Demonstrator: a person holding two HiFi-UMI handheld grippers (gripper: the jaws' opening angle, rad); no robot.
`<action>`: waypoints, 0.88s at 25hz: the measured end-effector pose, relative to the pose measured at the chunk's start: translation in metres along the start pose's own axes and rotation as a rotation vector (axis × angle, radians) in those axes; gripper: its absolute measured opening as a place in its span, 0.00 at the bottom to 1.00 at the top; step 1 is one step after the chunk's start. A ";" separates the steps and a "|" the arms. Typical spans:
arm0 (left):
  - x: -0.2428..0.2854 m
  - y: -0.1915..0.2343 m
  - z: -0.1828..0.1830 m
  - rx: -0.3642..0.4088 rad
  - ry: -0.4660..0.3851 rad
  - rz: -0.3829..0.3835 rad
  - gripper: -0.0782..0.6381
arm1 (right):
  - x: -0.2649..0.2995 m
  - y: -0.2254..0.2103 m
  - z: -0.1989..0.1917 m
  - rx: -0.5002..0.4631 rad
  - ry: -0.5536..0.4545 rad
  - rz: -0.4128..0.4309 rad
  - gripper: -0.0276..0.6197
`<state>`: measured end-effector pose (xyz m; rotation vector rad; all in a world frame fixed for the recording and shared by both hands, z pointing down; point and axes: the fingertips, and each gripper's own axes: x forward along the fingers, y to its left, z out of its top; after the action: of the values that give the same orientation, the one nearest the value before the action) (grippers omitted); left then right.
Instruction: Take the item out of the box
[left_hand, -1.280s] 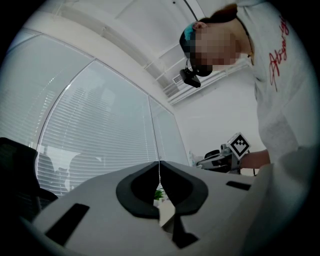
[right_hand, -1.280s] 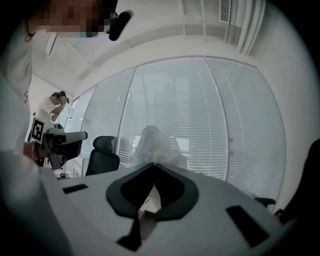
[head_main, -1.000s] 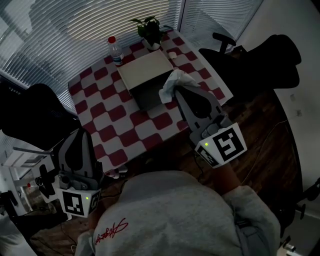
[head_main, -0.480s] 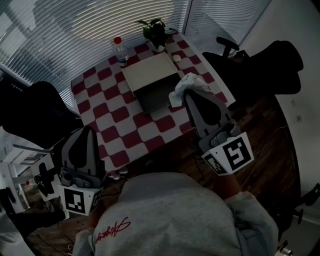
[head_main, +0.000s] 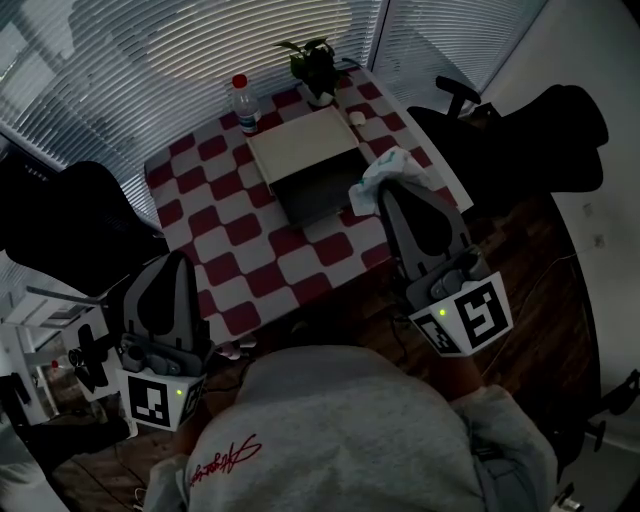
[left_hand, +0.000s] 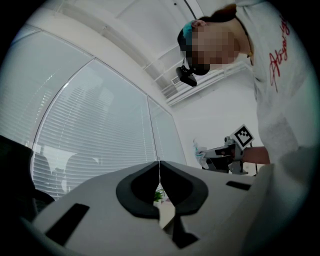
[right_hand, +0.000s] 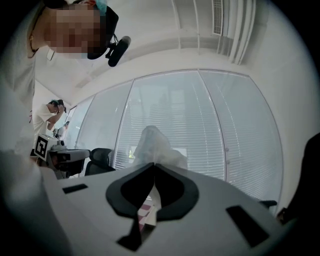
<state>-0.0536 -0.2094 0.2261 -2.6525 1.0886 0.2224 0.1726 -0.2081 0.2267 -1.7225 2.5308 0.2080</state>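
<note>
White wad (head_main: 381, 172) | clamped in right gripper (head_main: 391, 191) jaws | left gripper (head_main: 167, 260) jaws together, empty

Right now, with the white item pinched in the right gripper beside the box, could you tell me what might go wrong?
1. The right gripper seems to pinch only a fold of the limp white item at its tips, so it could slip free.
2. It hangs near the edge of the table; dropped there, it might fall to the floor.

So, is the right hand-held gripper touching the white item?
Touching. In the right gripper view the right hand-held gripper is shut on the white item, bunched above its tips.
</note>
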 end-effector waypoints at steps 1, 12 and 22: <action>0.000 0.001 0.000 -0.001 0.002 0.001 0.13 | 0.000 -0.001 0.000 0.004 -0.001 -0.001 0.07; 0.002 0.008 -0.002 -0.013 -0.007 0.015 0.13 | 0.002 0.003 -0.001 -0.032 0.006 -0.002 0.07; 0.004 0.009 -0.004 -0.016 -0.008 0.014 0.13 | 0.003 0.005 0.003 -0.036 -0.007 -0.001 0.07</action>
<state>-0.0577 -0.2195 0.2273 -2.6562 1.1075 0.2447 0.1667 -0.2088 0.2234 -1.7330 2.5366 0.2610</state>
